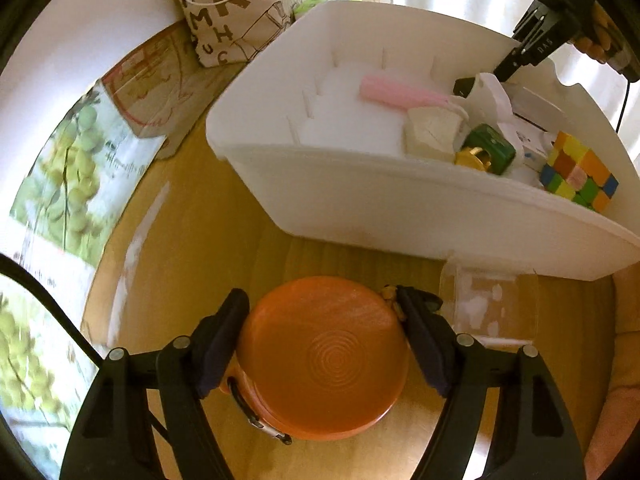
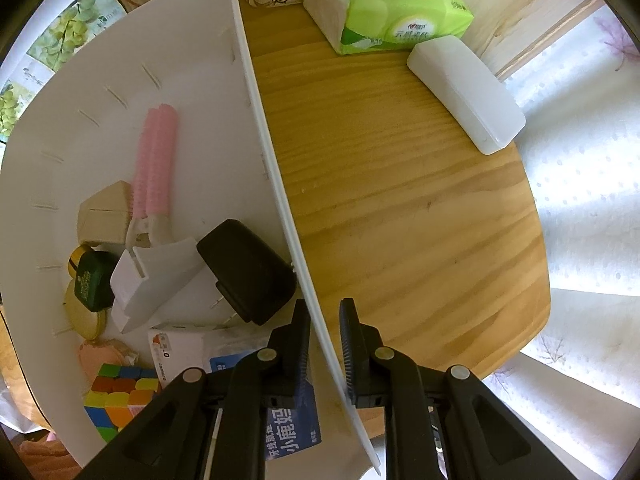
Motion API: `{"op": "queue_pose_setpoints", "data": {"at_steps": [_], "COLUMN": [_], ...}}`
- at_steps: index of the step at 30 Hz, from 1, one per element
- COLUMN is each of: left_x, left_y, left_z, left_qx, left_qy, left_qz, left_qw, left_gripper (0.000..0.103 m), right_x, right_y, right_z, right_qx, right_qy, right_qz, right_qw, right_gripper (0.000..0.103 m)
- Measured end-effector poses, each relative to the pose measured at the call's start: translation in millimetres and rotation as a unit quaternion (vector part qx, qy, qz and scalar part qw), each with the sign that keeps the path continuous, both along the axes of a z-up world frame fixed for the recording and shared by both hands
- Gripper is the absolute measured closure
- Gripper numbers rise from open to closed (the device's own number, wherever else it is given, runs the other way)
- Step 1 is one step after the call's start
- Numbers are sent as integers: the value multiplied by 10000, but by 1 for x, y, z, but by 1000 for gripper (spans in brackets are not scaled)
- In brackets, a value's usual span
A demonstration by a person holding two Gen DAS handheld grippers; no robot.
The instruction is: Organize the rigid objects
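Observation:
My left gripper [image 1: 320, 304] is shut on a round orange case [image 1: 324, 364], its pads pressing both sides, just above the wooden table [image 1: 224, 240] in front of the white bin [image 1: 360, 184]. In the bin lie a pink roller [image 1: 400, 94], a beige block [image 1: 432, 132], a green bottle with a gold cap [image 1: 486, 148] and a colour cube [image 1: 576, 168]. My right gripper [image 2: 324, 312] points down, shut on the white bin's wall [image 2: 256, 120]; it also shows at the far rim as the right gripper [image 1: 516, 60]. A black case [image 2: 248, 268] and white scoop [image 2: 152, 276] lie inside too.
A clear plastic cup [image 1: 484, 304] stands right of the orange case, close to the bin. A lettered tote bag [image 1: 236, 8] and a fruit-print box [image 1: 68, 168] line the back left. A green tissue pack [image 2: 384, 8] and a white case [image 2: 468, 92] lie beyond the bin.

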State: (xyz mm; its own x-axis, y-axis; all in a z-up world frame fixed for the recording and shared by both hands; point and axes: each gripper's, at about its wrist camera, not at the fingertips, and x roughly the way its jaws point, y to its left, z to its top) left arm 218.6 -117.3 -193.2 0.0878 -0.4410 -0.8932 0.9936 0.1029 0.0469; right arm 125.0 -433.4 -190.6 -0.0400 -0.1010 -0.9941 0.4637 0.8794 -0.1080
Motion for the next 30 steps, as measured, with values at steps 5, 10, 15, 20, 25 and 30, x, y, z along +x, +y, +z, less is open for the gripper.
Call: {"op": "queue_pose_setpoints", "data": {"at_steps": [5,10,15,20,25,30], "left_x": [-7,-25,-44,-56,-70,-72], "left_y": [15,43,65,74,93,97], "left_z": [0,2,0,2,6,14], "left_qx": [-7,59,104,18,-156,-347], "left_qy": [59,199,419,764,1112,1165], "left_qz": [374,874,1455,2097,2917,3487], "left_qw": [9993,9960,9884,9748,9499,9293], "left_gripper": [25,25,25,25,26,28], "right_x": [-7,-14,-22,-33,-45,-56], "right_y": [4,6,6,4,5,6], "right_z": [3,7,14,20,25,29], "right_qx": [-41,-56,-30,-21,-45,-63], "right_qy": [-91,-196,-307,-415,-530,-639], "right_qz": [28,20,16,34,67,101], "right_qw": [9999,9998,9995,9991,9986,9979], "right_gripper": [86,86,86,86,86,86]}}
